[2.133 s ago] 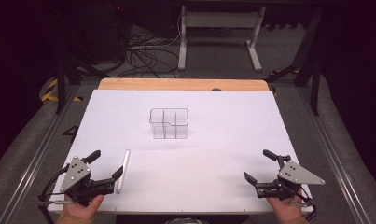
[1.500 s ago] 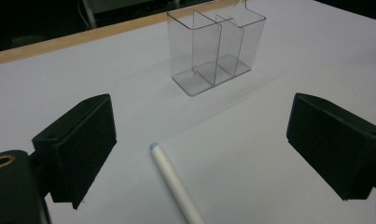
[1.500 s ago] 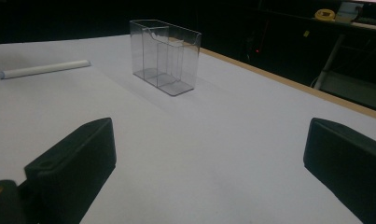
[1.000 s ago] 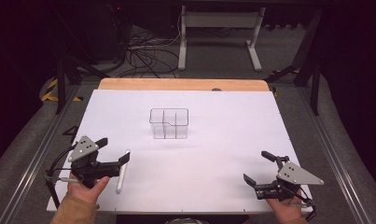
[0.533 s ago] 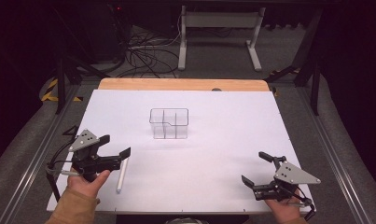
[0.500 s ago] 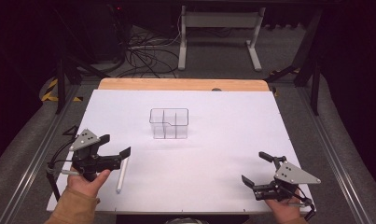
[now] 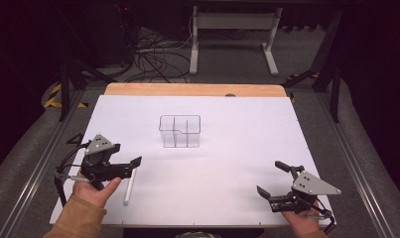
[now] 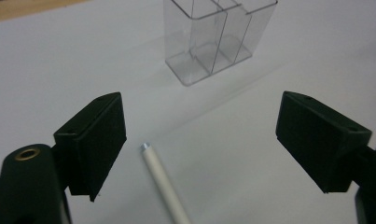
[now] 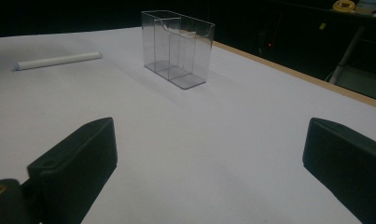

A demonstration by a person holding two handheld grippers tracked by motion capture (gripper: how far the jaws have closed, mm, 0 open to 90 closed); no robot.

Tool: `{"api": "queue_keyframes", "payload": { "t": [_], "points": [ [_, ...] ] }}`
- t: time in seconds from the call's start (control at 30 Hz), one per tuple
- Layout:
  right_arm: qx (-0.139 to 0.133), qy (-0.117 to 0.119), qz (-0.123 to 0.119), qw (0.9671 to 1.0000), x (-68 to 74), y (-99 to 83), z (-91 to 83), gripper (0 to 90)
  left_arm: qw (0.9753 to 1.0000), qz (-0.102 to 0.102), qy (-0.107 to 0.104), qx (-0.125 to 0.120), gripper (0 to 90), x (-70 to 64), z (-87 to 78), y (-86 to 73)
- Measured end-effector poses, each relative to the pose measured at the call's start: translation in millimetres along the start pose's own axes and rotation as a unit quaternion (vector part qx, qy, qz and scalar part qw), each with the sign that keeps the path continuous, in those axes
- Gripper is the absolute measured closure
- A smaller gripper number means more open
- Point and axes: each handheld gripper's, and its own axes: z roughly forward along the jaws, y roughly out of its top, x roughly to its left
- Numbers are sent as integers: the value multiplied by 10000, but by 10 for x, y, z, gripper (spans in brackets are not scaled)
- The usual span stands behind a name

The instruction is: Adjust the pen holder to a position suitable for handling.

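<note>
Left gripper [image 7: 119, 166] has advanced (jaws wide) over white tube [image 7: 129, 186].

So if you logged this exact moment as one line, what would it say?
left tool: open, over white stick, not gripping | right tool: open, holds nothing | clear box: upright, mid-table, looks empty

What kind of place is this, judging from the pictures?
Probably a lab or recording workspace: a white-covered table in a dark room, loose cables on the floor, and a person holding two grippers, left gripper and right gripper.
</note>
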Motion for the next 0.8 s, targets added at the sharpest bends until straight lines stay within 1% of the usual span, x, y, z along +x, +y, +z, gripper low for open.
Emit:
{"api": "queue_keyframes", "payload": {
  "t": [0.03, 0.07, 0.1, 0.17, 0.2, 0.23, 0.3, 0.33, 0.37, 0.43, 0.47, 0.53, 0.6, 0.63, 0.7, 0.77, 0.8],
  "points": [
    [-11, 14, 8, 10000, 3, 7, -1, 34, 10000, -10, 13, 89, 176, 5, 9, 13],
    [-46, 14, -25, 10000, 0, 14, 1, 34, 9998, -71, 21, 166, 178, 2, 15, 25],
    [-44, 39, -4, 10000, 2, 21, -2, 33, 9996, -114, 36, 243, 178, 4, 20, 38],
    [-77, 87, -73, 9999, -4, 42, -7, 32, 9991, -178, 87, 380, 178, 7, 35, 61],
    [-71, 73, -91, 9999, -7, 49, -9, 32, 9987, -199, 127, 459, 179, 11, 49, 72],
    [-46, 51, -92, 9999, -20, 59, -9, 33, 9979, -245, 167, 574, 180, 12, 71, 82],
    [-67, 86, 34, 9999, -60, 70, -10, 34, 9968, -266, 220, 723, 185, 20, 104, 94],
    [-76, 97, 43, 9999, -76, 73, -12, 35, 9961, -261, 232, 809, 185, 29, 125, 101],
    [-89, 46, 68, 9999, -87, 75, -15, 37, 9953, -318, 215, 887, 186, 28, 149, 105],
    [-78, 24, 77, 9999, -113, 73, -24, 37, 9939, -354, 273, 1011, 187, 39, 187, 120],
    [-110, -2, 118, 9999, -119, 66, -23, 37, 9929, -385, 294, 1086, 186, 50, 206, 130],
    [-120, 5, 148, 9998, -134, 51, -20, 39, 9914, -481, 308, 1181, 187, 65, 230, 140],
    [-87, 48, 165, 9998, -126, 40, -15, 39, 9902, -530, 409, 1228, 194, 77, 250, 144],
    [-68, 88, 105, 9999, -121, 34, -10, 39, 9892, -537, 489, 1271, 202, 88, 257, 141],
    [-13, 129, 23, 9999, -103, 23, 0, 39, 9875, -582, 534, 1362, 206, 109, 269, 132],
    [9, 178, 31, 9998, -95, 19, 5, 39, 9860, -626, 585, 1431, 206, 128, 277, 127],
    [13, 207, 53, 9998, -94, 18, 7, 39, 9852, -689, 595, 1449, 206, 136, 284, 123]
  ]
}}
